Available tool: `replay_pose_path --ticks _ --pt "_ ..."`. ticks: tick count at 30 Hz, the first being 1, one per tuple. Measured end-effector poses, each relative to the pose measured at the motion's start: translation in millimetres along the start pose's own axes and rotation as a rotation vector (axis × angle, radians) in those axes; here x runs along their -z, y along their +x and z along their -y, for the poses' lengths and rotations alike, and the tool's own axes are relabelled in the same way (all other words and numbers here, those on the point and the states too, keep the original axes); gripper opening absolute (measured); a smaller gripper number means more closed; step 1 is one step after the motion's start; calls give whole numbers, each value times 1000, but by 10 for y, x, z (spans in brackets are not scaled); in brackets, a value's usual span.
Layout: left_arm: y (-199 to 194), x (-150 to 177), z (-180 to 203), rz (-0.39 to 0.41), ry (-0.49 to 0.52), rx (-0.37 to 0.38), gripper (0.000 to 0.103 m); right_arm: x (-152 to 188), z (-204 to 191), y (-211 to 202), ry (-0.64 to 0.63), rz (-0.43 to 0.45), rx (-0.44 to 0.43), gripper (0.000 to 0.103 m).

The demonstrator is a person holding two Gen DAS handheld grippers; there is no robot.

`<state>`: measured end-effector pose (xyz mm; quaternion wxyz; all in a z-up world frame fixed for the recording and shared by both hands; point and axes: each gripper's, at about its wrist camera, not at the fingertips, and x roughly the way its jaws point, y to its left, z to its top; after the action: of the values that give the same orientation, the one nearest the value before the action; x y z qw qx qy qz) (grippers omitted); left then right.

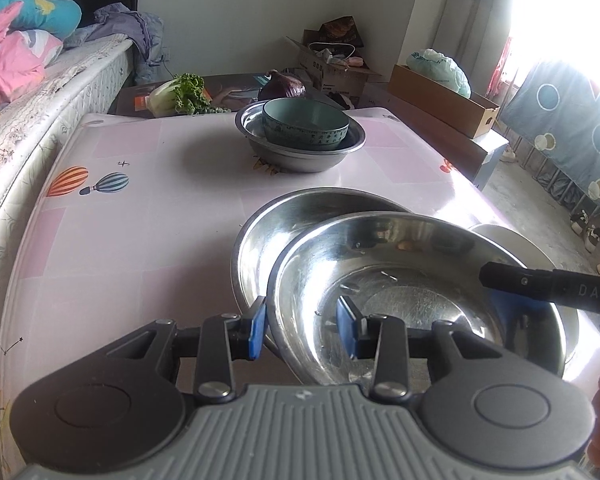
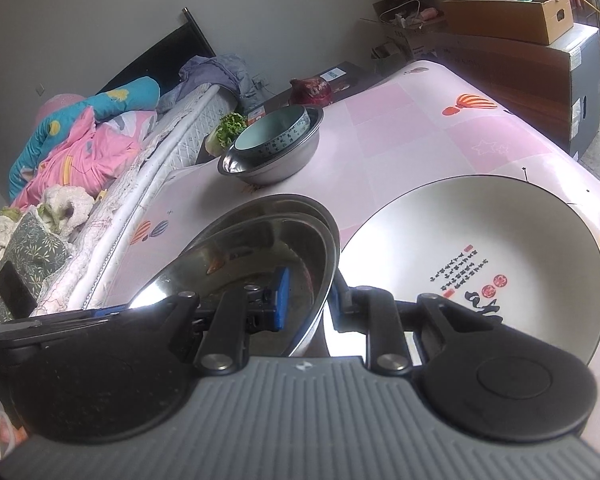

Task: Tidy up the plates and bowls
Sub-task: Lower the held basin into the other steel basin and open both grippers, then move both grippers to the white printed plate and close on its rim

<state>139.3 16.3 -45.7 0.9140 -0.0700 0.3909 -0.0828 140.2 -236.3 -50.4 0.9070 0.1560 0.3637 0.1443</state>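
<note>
Jaws astride steel bowl (image 1: 412,304) rim, right gripper (image 1: 556,292) marked "DAS"

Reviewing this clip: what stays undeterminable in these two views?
- Lower steel bowl: the upper steel bowl covers most of it in both views.
- White plate: in the left wrist view, only a sliver behind the bowls.
- Right gripper: whether its pads squeeze the rim; the bowl wall hides one finger.
- Green bowl's contents: too distant.
</note>
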Motion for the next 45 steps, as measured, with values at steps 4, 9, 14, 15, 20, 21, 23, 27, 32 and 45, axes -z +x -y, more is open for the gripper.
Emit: replay_pose_path --ticks 4,9,14,15,20,21,23,27,32,45 --pt "63 -44 2 -4 7 -8 37 -92 24 123 -13 -17 15 21" --pt "87 -73 -34 -6 -2 -16 37 -169 7 194 -29 -9 26 26" --pt "40 -52 -66 3 -24 -14 37 -204 9 203 -42 13 67 41" --pt "25 -45 -69 6 -25 -16 37 -203 13 194 -45 20 75 42" --pt "-84 -4 -84 28 -39 -22 39 -174 121 -2 -17 68 65 44" --pt "-111 5 -85 33 -45 -20 40 -162 166 -67 -6 78 61 44" --pt "-160 27 -76 38 -57 -14 42 -131 259 -205 22 96 52 45" --pt "-257 96 57 33 -55 16 47 -62 588 -571 109 134 22 45" --pt "-286 298 476 -9 -4 110 51 68 1053 -1028 168 165 27 45" --pt "224 460 1268 -61 -27 211 56 32 1822 -936 170 101 -24 45"
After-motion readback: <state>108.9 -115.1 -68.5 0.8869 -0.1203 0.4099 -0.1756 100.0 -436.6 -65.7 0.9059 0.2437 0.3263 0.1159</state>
